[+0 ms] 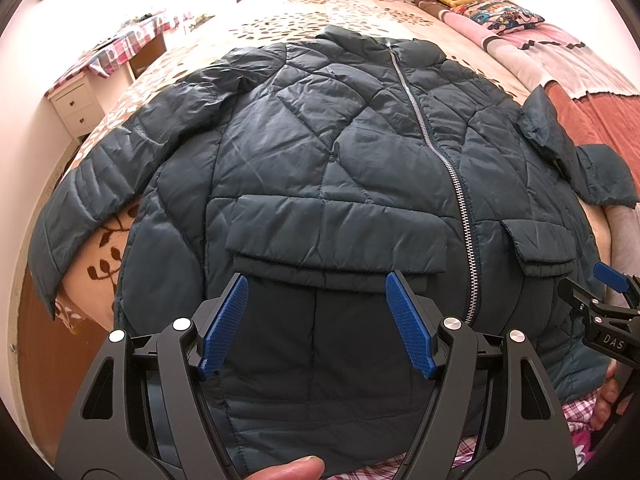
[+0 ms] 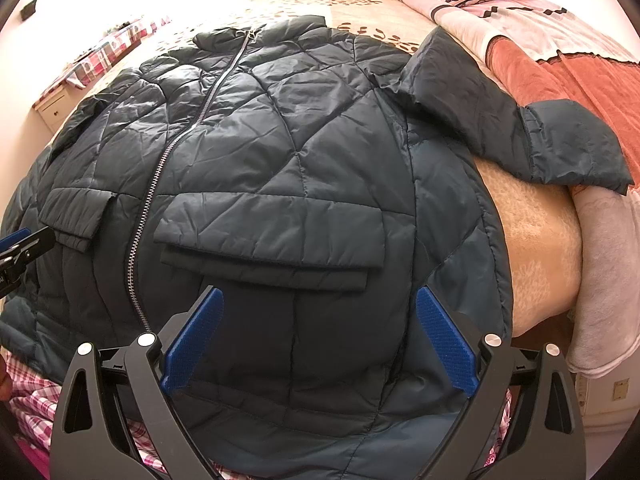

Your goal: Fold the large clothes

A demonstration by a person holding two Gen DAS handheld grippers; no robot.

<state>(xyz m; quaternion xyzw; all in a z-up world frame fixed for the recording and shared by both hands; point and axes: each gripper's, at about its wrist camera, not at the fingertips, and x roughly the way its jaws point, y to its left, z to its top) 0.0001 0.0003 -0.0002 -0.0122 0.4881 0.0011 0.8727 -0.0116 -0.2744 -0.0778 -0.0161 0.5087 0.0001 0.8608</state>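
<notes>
A dark teal quilted jacket (image 1: 328,140) lies front up on the bed, zipped, its collar at the far end and its hem hanging over the near edge. The left sleeve (image 1: 84,204) spreads toward the bed's left side. Its right sleeve (image 2: 532,132) lies out over the red blanket. My left gripper (image 1: 316,284) hovers open above the left pocket flap (image 1: 336,240), holding nothing. Over the right pocket flap (image 2: 272,228) my right gripper (image 2: 320,294) is open as well, with nothing between its blue pads (image 2: 444,344).
The bed (image 1: 280,12) has a leaf-print cover. Folded blankets (image 2: 560,60) and cushions (image 1: 488,8) lie along its right side. A white nightstand (image 1: 74,108) with a plaid cloth stands at the left. A thumb (image 1: 288,470) shows at the bottom edge.
</notes>
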